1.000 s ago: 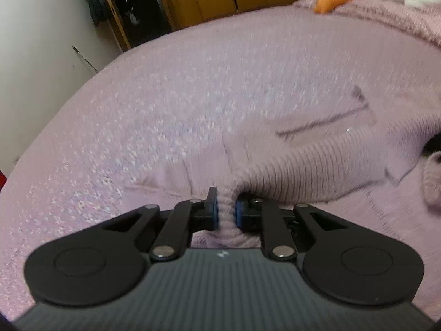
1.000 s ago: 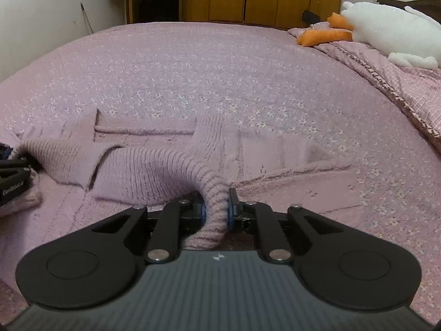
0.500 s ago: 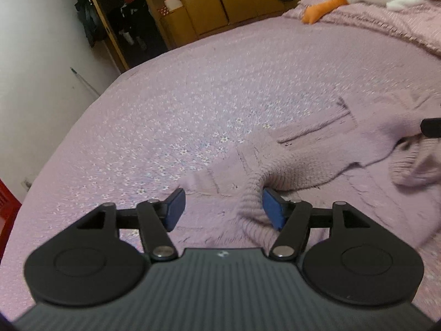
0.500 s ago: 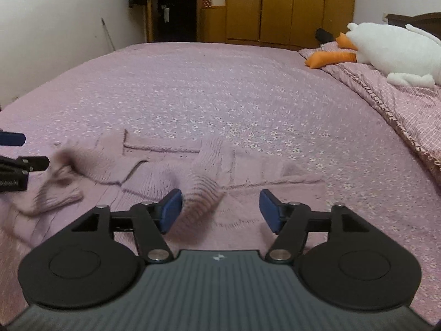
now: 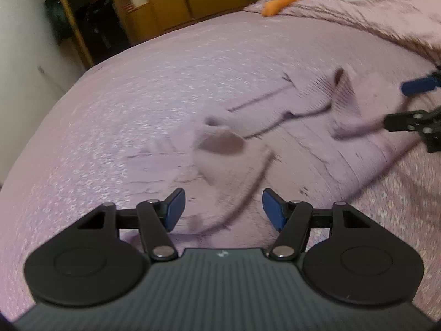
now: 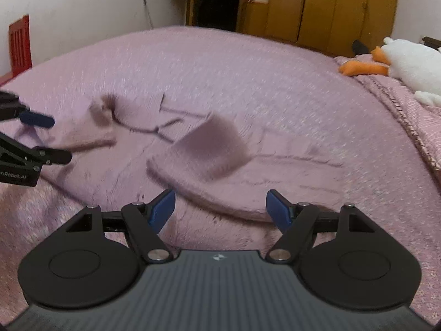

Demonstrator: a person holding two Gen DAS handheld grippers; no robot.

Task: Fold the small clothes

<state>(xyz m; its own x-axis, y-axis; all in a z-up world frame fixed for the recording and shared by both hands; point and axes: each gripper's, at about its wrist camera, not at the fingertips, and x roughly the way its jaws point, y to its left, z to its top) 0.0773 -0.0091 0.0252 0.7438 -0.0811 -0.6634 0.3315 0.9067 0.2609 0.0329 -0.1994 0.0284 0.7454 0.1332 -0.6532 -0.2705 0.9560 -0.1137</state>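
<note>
Pink bedspread (image 6: 248, 63) fills both views. Left gripper (image 5: 223, 208) fingers wide, nothing between them; right gripper (image 6: 220, 207) fingers wide and just been opening further, also clear. Knit sweater (image 6: 209, 149) lies loose on the bed ahead, sleeves blurred. Plush goose (image 6: 408, 63) far right, wardrobe (image 6: 330, 5) behind.

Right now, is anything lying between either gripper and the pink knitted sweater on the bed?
Nothing visible. The pink knitted sweater lies directly ahead of the open right gripper and the open left gripper, alone on the pink bedspread.
</note>
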